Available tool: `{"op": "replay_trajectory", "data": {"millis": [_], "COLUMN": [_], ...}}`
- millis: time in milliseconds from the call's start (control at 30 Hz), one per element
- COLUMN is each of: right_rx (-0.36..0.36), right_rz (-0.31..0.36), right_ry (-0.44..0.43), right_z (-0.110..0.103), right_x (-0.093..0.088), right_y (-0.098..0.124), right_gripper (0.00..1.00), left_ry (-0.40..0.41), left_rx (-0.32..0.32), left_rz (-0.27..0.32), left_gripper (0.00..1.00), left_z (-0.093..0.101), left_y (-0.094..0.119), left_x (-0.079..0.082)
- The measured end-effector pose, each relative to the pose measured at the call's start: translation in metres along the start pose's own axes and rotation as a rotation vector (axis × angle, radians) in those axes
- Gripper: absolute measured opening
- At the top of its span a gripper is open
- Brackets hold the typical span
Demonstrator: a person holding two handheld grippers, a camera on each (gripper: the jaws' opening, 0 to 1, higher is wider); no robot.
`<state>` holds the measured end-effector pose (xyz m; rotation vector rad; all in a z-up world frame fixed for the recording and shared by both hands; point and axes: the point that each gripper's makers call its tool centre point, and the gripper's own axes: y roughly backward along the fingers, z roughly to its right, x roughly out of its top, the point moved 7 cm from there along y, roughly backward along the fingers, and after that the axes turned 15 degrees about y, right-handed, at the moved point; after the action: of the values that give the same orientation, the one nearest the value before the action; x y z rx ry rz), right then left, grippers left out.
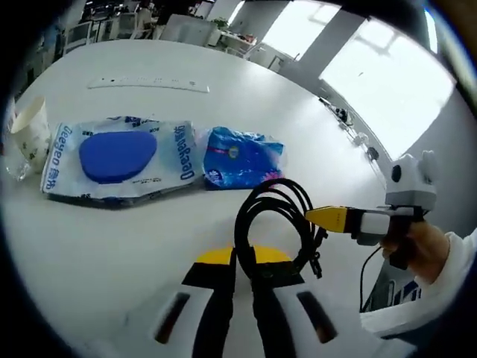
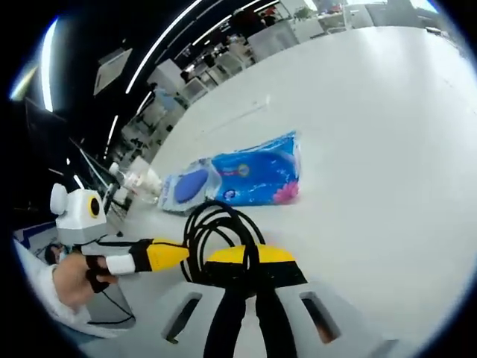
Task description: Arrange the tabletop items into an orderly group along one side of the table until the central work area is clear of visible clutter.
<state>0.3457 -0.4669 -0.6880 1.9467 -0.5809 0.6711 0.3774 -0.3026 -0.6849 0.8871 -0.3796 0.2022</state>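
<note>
Left gripper view, near to far: left gripper has its jaws pressed together, and the black cable coil loops up right at their tips — whether a strand is actually pinched there, I cannot tell. Right gripper comes in from the right, held by a hand, its yellow tip touching the coil's far side. Beyond the jaws, slightly left: small blue tissue pack. Left of that, touching it, the big wet-wipes pack. Further left, a paper cup. Farthest ahead, a white power strip on the desk.

Right gripper view agrees: right gripper jaws closed, coil draped across the tips, a strand running between the yellow pads — looks gripped, can't confirm. Left gripper pokes in from the left, touching the coil. Packs sit ahead, up and left of the jaws.

Step, as I read it: the coil is the stray item, being handled two-handed while the packs and cup already form a row. Next move calls for carrying the coil forward to the near end of that row, by the tissue pack, and setting it down without the loops springing open. Power strip probably needs pulling in after.
</note>
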Motion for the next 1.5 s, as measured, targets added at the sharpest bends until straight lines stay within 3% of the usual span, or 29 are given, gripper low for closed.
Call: {"op": "replay_trajectory", "data": {"millis": [333,567,933,1067,1233,1367,1500], "right_rx": [-0.030,-0.038,-0.044,-0.050,-0.114,-0.128,-0.119], "right_rz": [-0.046,-0.049,-0.039,-0.035,-0.052,-0.022,-0.002], "right_ry": [0.047,0.048,0.098,0.133,0.233,0.225,0.225], "right_z": [0.009,0.011,0.012,0.012,0.019,0.022,0.019], "right_x": [-0.004,-0.005,-0.007,-0.008,-0.011,-0.015,-0.020], "right_y": [-0.011,-0.016,-0.018,-0.017,-0.009,0.000,0.008], "right_gripper": [0.00,0.00,0.00,0.00,0.19,0.35,0.48], "left_ry": [-0.024,-0.025,-0.049,-0.080,-0.107,-0.115,-0.112], "left_rx": [0.013,-0.007,-0.012,-0.001,0.019,0.038,0.040], "left_rz": [-0.042,-0.037,-0.043,-0.042,-0.005,0.036,0.062], "left_gripper": [0.07,0.13,0.15,0.24,0.42,0.58,0.65], "left_z": [-0.004,-0.001,-0.002,-0.001,-0.007,-0.011,-0.016], "left_y": [-0.012,-0.019,-0.019,-0.019,-0.012,-0.003,0.005], "left_x": [-0.004,-0.004,-0.005,-0.007,-0.007,-0.004,-0.003]}}
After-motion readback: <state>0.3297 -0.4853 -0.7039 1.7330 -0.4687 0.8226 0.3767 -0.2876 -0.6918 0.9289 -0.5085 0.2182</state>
